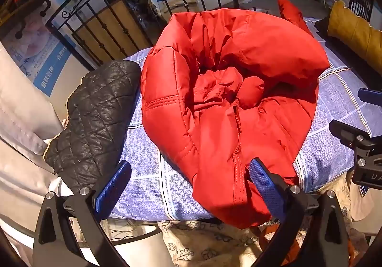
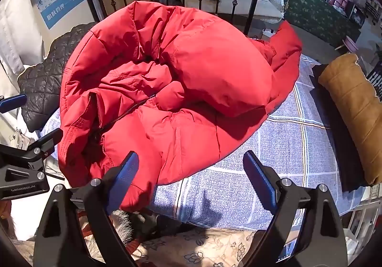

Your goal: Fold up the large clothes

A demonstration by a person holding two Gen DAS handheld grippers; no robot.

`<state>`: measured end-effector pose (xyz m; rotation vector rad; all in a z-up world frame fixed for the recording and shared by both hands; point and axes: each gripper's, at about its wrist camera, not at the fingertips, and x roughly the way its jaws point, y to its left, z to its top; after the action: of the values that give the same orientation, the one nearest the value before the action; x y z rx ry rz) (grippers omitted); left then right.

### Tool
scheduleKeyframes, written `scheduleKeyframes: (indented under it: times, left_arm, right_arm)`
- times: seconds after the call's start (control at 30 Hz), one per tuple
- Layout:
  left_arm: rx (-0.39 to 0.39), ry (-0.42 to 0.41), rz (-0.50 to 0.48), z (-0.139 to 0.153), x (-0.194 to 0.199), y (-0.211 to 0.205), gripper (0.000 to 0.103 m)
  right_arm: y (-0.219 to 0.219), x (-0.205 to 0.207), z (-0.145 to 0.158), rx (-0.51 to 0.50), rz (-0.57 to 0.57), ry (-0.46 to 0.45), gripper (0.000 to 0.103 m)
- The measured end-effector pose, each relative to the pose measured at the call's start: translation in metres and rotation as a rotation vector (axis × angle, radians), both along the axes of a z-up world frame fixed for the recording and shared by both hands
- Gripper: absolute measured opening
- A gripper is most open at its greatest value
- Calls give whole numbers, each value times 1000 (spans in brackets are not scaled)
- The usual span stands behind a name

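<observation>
I count 1 red puffer jacket [image 1: 229,104], bunched up on 1 blue checked bedsheet [image 2: 281,147]. 1 black quilted jacket [image 1: 95,119] left of it, 1 mustard-brown garment [image 2: 353,109] at right. 2 grippers: left gripper [image 1: 191,185], right gripper [image 2: 191,178], each w/ 2 blue pads.

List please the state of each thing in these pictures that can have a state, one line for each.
red jacket: crumpled in a heap on the bed, not folded, zipper open
black quilted garment: bunched at the bed's edge, beside the jacket
mustard garment: lying rolled at the other edge
checked sheet: spread on the bed
left tool: open, jacket hem between its fingers, not pressed
right tool: open, holding nothing
</observation>
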<state>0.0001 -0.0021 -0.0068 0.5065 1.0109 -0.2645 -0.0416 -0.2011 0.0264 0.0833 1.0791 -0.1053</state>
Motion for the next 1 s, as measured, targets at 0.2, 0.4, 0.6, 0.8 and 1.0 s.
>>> scheduleKeyframes:
  times: [0.2,0.4,0.6,0.8,1.0]
  left_arm:
    - [1,2,-1,-1,-1,-1,97]
    - [-1,7,3,-1,1,0,97]
    - [2,7,4,-2,3,2,97]
    - [0,10,10,-1,3,1,97]
    - [5,20,12,-4,6,2,97]
  right_arm:
    - [-1,1,-1,1,-3,4,88]
    - [-1,2,-1,3,-3,2,88]
    - [-2,3,-3,6,-6,8,88]
    - [-3,3,-4,8,-5,8,88]
    - [-3,3,-4,9,-5,10,88]
